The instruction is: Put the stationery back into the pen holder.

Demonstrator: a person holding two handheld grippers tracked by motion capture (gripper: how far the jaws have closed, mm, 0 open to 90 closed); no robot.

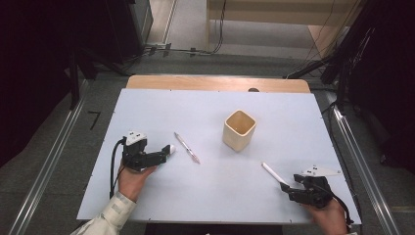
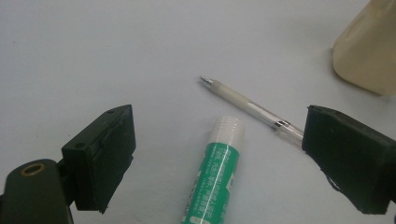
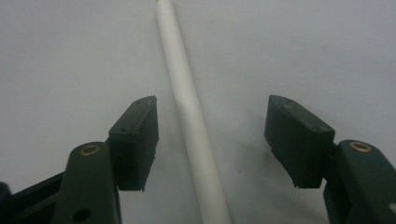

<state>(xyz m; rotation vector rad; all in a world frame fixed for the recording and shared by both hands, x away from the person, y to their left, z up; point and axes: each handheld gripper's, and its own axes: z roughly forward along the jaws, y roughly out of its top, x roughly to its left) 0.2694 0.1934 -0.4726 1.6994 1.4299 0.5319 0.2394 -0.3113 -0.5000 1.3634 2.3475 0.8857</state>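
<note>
The surface (image 1: 161, 105) is a pale blue-white sheet over a wooden top whose edge shows along the far side. A cream square cup (image 1: 239, 129) stands upright right of centre. A clear pen (image 1: 187, 147) lies slanted left of centre, with a green glue stick (image 1: 168, 149) just beside it to the left. A white pen (image 1: 273, 173) lies slanted at lower right, well apart from the cup.

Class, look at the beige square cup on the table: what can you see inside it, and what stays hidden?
In the high view, the beige cup stands upright and open. Its upper inner walls show bare, with nothing sticking out above the rim. The near wall covers the bottom, so a small item lying there cannot be ruled out.
</note>
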